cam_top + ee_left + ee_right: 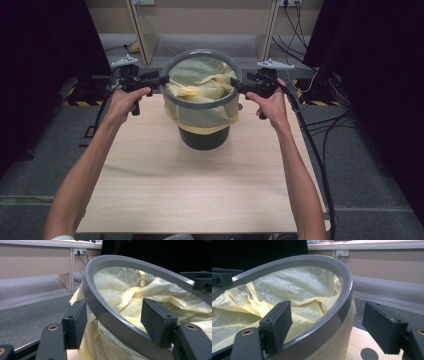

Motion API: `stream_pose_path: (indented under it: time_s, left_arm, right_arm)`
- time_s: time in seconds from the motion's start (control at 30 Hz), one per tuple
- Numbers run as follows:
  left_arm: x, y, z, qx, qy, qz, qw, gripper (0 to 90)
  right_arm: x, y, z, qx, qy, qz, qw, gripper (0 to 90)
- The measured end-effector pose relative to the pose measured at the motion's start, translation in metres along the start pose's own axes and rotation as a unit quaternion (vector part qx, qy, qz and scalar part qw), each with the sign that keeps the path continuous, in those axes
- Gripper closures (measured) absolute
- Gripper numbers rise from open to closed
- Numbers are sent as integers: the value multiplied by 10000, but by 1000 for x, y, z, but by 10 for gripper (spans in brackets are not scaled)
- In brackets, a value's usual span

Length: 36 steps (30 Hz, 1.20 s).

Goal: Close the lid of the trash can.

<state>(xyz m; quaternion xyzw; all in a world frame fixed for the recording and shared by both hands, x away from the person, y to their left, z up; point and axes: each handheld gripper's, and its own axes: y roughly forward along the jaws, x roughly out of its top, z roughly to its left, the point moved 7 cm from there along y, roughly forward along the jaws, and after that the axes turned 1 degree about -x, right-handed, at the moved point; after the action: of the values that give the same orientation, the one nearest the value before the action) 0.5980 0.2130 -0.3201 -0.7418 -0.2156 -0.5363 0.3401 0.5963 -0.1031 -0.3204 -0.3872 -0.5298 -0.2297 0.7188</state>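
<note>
A grey plastic ring (202,105) sits around the top of a black bin (204,139) lined with a yellow bag (200,82), whose edge hangs out below the ring. My left gripper (162,80) is at the ring's left side and my right gripper (235,83) at its right side. In the left gripper view the jaws (116,320) straddle the ring (107,262), one pad outside and one over the bag (130,287). In the right gripper view the jaws (329,327) straddle the ring (312,258) too, with a clear gap at the outer pad (384,327). Both are open.
The bin stands at the far middle of a pale wooden table (200,190). Grey carpet, cables (325,130) and dark curtains surround it. A desk frame with wall sockets stands behind. A round hole (369,354) marks the tabletop near the bin.
</note>
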Motion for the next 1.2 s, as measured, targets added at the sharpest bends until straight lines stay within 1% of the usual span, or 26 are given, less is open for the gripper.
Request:
stream_pose_path:
  time_s: [0.17, 0.23, 0.27, 0.33, 0.4, 0.43, 0.53, 0.63, 0.7, 0.8, 0.87, 0.9, 0.97, 1.0, 1.07, 1.1, 1.13, 1.17, 1.2]
  left_arm:
    - [2, -1, -1, 8, -55, -7, 10000, 363]
    - [3, -3, -1, 35, -17, 4, 10000, 353]
    - [4, -4, -2, 27, -33, -10, 10000, 344]
    - [7, -8, -4, -81, -105, -88, 9999, 330]
    - [9, -14, -7, -173, -112, -134, 9997, 317]
    - [9, -17, -9, -202, -101, -141, 9996, 311]
    - [9, -30, -13, -288, -91, -195, 9994, 300]
    - [6, -42, -19, -413, -78, -204, 9989, 290]
    - [2, -50, -23, -473, -30, -164, 9987, 283]
    - [-9, -62, -28, -532, 38, -97, 9985, 271]
    - [-20, -70, -30, -490, 68, -34, 9988, 247]
    - [-26, -74, -31, -453, 147, -18, 9989, 238]
    - [-40, -79, -33, -384, 271, 80, 9989, 213]
    - [-49, -82, -34, -357, 357, 137, 9986, 211]
    - [-65, -87, -36, -331, 460, 207, 9982, 211]
    - [-74, -90, -35, -295, 482, 216, 9982, 211]
    - [-80, -92, -35, -284, 490, 232, 9981, 211]
    - [-89, -94, -35, -283, 481, 268, 9981, 211]
    - [-95, -96, -35, -282, 487, 298, 9980, 211]
  right_arm:
    - [4, -2, 1, -81, -46, 53, 9999, 240]
    - [8, -4, 0, -142, -71, -8, 9999, 239]
    - [12, -6, -1, -152, -32, -100, 9998, 239]
    - [16, -11, -3, -149, 54, -186, 9997, 238]
    - [17, -16, -7, -224, 25, -166, 9996, 230]
    - [16, -21, -10, -303, -6, -126, 9995, 229]
    - [11, -38, -16, -399, 37, -146, 9991, 229]
    - [3, -52, -23, -501, 17, -88, 9987, 229]
    - [-5, -63, -29, -572, 21, -40, 9984, 228]
    - [-19, -78, -38, -701, 11, 4, 9975, 227]
    - [-34, -86, -44, -786, 25, 107, 9968, 226]
    - [-40, -88, -46, -829, 9, 155, 9964, 224]
    - [-58, -92, -51, -911, -52, 300, 9954, 221]
    - [-65, -93, -51, -918, -49, 358, 9951, 220]
    - [-86, -96, -51, -906, -61, 529, 9945, 213]
    - [-95, -97, -51, -904, -87, 599, 9941, 209]
    - [-106, -99, -50, -906, -92, 655, 9937, 206]
    - [-112, -99, -49, -890, -85, 690, 9936, 205]
    - [-121, -101, -48, -857, -72, 731, 9936, 202]
